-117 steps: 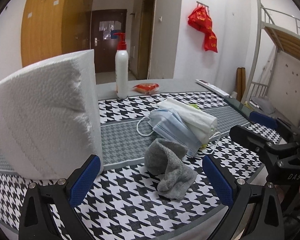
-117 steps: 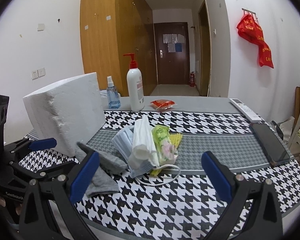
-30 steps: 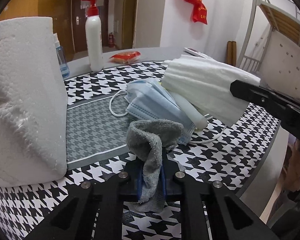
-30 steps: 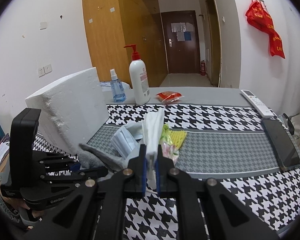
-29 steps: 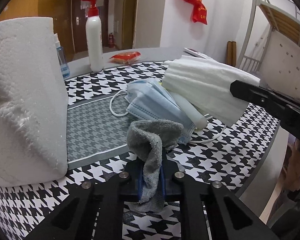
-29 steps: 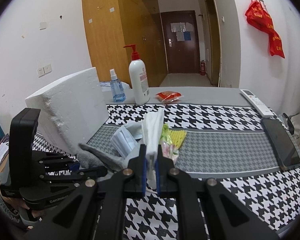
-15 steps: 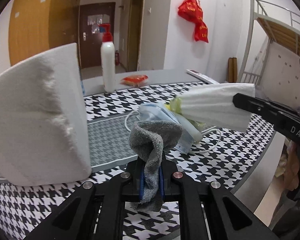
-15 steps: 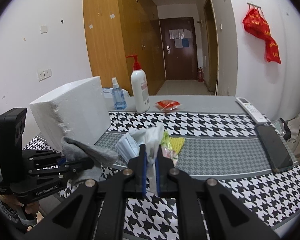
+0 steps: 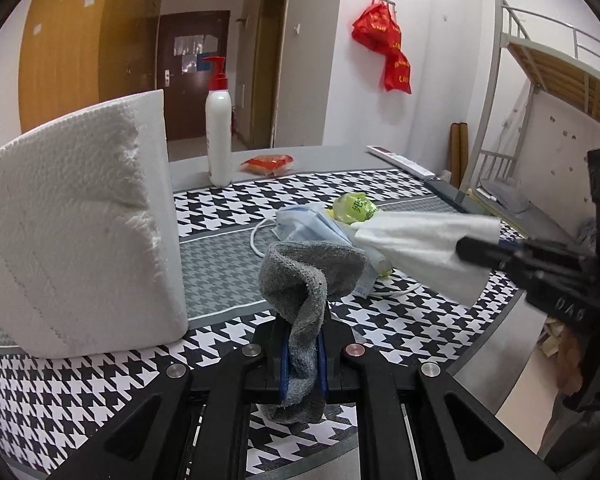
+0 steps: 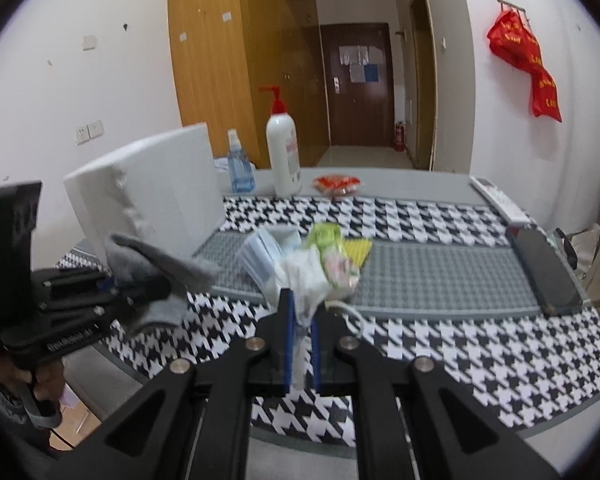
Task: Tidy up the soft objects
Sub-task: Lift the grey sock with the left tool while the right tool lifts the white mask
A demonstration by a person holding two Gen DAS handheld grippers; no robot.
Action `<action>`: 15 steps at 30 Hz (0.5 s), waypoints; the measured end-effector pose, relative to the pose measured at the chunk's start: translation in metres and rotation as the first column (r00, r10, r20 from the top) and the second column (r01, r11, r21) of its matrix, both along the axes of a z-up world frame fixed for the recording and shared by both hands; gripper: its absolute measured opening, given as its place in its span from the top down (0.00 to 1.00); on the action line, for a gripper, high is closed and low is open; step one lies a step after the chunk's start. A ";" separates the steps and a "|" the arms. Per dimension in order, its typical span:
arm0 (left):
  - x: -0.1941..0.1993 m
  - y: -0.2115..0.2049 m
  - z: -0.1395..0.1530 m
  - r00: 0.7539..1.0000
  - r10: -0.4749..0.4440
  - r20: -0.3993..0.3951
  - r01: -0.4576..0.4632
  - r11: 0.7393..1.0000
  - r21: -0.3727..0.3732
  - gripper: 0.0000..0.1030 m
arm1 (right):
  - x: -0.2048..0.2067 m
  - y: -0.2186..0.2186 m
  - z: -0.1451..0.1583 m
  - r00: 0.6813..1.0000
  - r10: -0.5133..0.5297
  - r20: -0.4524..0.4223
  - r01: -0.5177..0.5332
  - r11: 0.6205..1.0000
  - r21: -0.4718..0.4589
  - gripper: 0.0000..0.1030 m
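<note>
white foam block [image 9: 80, 224] is stood at left on the houndstooth table [image 9: 380, 196]. grey sock [image 9: 306, 280] is clamped in the closed left gripper [image 9: 302, 354], lifted clear. white cloth [image 9: 420, 240] is pinched by the closed right gripper [image 10: 300, 332], also raised. blue mask [image 9: 308, 224] and green packet [image 9: 354, 208] are left on the table; a mask loop could likely be snagged and dragged by the cloth.

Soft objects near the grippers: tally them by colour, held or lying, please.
Grey: 1, the sock, pinched in the left gripper.
White: 1, the cloth, pinched in the right gripper.
Blue: 1, the mask, lying on the table.
Green: 1, the packet, lying beside the mask.
Total: 4.
</note>
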State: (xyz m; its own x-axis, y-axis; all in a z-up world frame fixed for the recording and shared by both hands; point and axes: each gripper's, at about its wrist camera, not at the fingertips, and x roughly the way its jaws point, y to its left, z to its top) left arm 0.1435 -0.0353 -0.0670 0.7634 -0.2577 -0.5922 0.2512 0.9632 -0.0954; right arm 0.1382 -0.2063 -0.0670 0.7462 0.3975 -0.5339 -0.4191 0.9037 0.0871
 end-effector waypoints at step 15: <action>0.010 0.003 -0.011 0.999 0.002 -0.033 -0.002 1.000 -0.007 0.89 | 0.015 0.013 -0.029 0.997 0.014 -0.074 -0.019 0.997 -0.074 0.54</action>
State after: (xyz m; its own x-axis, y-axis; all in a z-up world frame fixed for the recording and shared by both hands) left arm 0.1540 -0.0326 -0.0778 0.7442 -0.2602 -0.6152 0.2460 0.9630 -0.1098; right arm 0.1536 -0.1930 -0.0958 0.6977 0.3664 -0.6156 -0.4289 0.9019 0.0506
